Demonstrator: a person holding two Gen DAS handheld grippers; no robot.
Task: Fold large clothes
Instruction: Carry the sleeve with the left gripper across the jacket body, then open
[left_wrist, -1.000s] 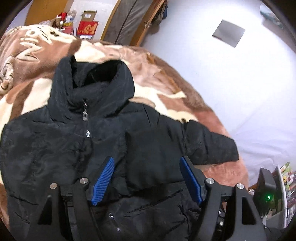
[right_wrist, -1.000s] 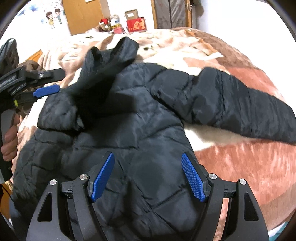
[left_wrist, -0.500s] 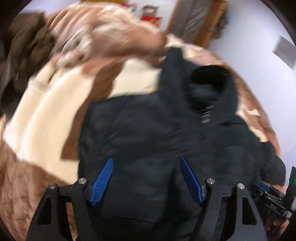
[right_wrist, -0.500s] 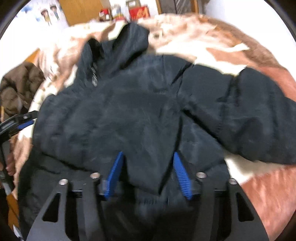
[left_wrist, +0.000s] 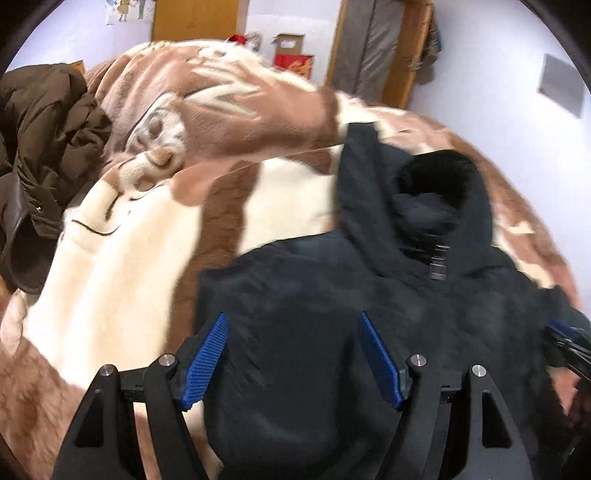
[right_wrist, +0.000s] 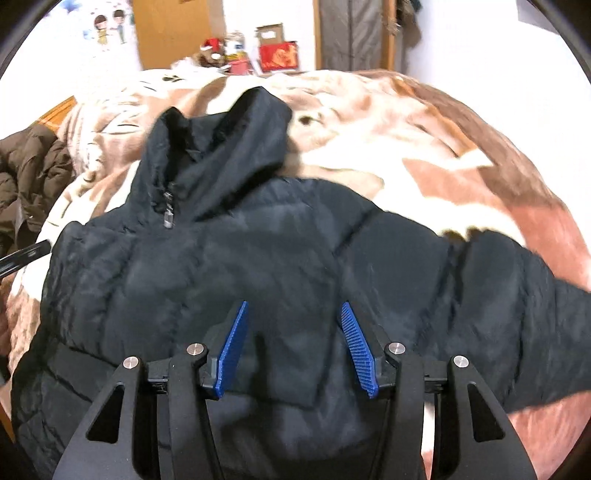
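Black jacket — under right hand-held gripper, between pads

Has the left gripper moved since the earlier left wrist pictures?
Yes. The left gripper has swung toward the black puffer jacket's left edge: the brown coat and more of the blanket now show on the left of that view.

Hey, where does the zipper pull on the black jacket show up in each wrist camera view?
Left wrist: the zipper pull sits right of centre, just below the collar opening.
Right wrist: the zipper pull sits left of centre, under the raised collar.
Shared landmark: the red box by the far wall.
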